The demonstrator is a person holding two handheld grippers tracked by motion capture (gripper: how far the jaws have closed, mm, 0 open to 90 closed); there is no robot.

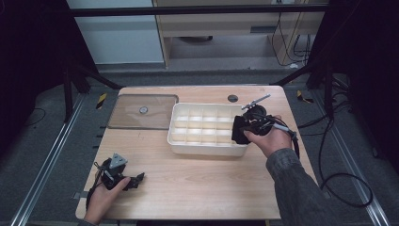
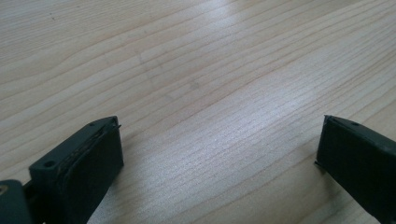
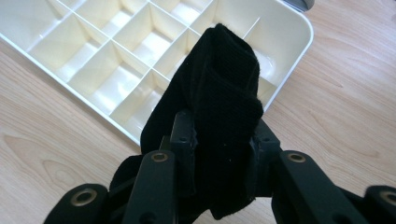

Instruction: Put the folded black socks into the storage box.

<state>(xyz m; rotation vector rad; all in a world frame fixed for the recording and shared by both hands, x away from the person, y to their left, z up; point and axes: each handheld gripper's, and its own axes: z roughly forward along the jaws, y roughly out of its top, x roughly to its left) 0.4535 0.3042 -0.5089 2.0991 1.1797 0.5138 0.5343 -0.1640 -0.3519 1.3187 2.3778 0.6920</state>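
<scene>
The right hand-held gripper (image 3: 224,154) is clenched on a black sock (image 3: 219,116), folded or rolled into a thick bundle; in the right gripper view the two jaws press its lower half from either side, and the upper end stands free above them, reaching toward the middle top of the frame over the near corner of the white tray (image 3: 299,28). In the high view the sock (image 1: 239,129) sits right of centre, at the right end of the tray (image 1: 207,148), over or just inside its end compartments; which one cannot be told. The sock looks light, soft and limp, not fragile or slippery: knit fabric that squashes under the pads and will droop or unroll if held by an edge. A hold across the thick middle of the bundle, as now, seems best, since it keeps the folds together. Pushing it into a narrow compartment would likely need the free end led in first. The left hand-held gripper (image 1: 136,180) rests low at the lower left of the high view, on the counter (image 1: 197,188), its jaws spread wide with bare wood between them. A clear lid (image 1: 141,111) lies left of the tray.
</scene>
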